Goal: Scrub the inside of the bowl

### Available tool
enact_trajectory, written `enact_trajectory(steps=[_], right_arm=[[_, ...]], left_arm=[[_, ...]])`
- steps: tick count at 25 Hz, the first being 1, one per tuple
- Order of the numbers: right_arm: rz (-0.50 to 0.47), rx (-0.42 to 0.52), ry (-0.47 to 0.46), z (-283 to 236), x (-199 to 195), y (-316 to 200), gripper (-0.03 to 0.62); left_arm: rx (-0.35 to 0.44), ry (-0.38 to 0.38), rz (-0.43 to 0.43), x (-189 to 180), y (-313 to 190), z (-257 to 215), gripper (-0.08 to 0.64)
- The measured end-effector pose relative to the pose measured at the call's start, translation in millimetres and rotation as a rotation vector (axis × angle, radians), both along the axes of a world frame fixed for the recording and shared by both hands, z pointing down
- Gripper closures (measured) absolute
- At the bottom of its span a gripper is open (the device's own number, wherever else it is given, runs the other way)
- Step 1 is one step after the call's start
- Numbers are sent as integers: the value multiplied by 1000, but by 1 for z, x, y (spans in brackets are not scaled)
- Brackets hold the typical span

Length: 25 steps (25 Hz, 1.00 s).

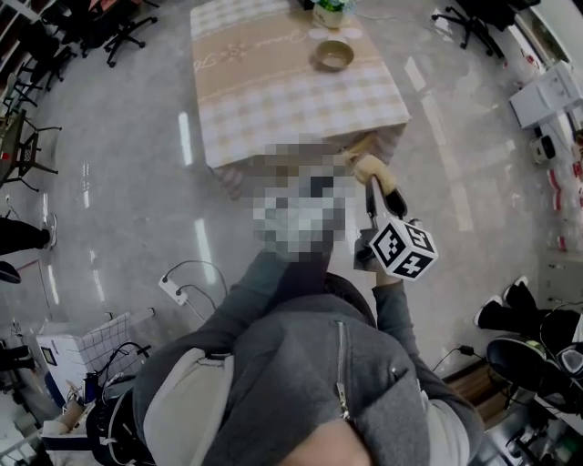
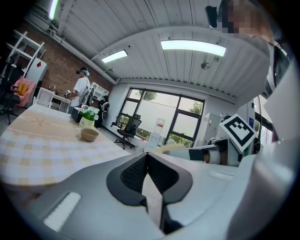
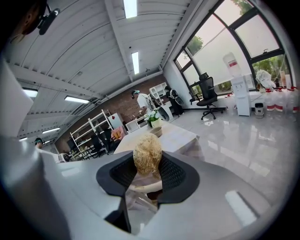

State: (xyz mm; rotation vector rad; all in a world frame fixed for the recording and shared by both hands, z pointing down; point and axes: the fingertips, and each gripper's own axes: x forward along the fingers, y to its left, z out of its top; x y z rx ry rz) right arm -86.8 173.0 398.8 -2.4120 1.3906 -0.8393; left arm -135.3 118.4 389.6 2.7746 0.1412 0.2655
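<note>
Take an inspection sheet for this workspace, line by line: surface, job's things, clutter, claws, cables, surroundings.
Surface: table under a checked cloth, ahead of the person.
Job's things: bowl upright on the table's far side; scrubber with a straw-coloured fibre head, in the right claw.
Clutter: potted plant just beyond the bowl.
Claws: left claw shut, nothing between its jaws; right claw shut on the scrubber; neither is at the bowl.
Cables: power strip with its cord on the floor, to the person's left.
Surroundings: office chairs around the glossy floor; a person beyond the table.
</note>
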Motion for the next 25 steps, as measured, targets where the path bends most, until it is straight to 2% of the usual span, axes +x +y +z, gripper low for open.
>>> enact_trajectory(steps=[11,25], right_arm=[[63,39,11,-1,25,9,460],[90,55,2,-8,102,-21,460]], left_arm=[[19,-5,38,22,11,2,549],[38,9,80,105,-17,-10,549]])
